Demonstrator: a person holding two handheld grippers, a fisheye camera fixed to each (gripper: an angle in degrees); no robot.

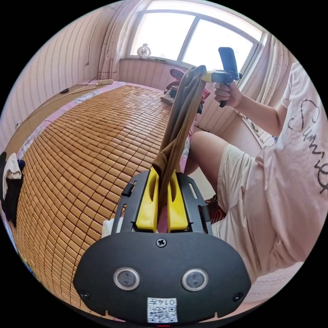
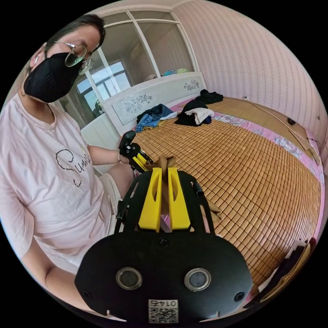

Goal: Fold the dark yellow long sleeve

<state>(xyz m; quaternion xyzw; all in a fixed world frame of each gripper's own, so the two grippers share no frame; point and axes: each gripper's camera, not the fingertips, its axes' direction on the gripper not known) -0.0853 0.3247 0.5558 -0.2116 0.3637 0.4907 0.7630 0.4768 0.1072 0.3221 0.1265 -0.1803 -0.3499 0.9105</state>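
Yellow fingers of the left gripper are clamped on one end of the dark yellow long sleeve garment, bunched into a taut rope above the woven bamboo bed mat. Its other end is clamped in the right gripper, held by a hand.

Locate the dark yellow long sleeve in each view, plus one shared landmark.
Left gripper view: dark yellow long sleeve runs from the left gripper at centre up to the right gripper.
Right gripper view: bunched at centre, in the right gripper's jaws.
Shared landmark: bamboo mat.
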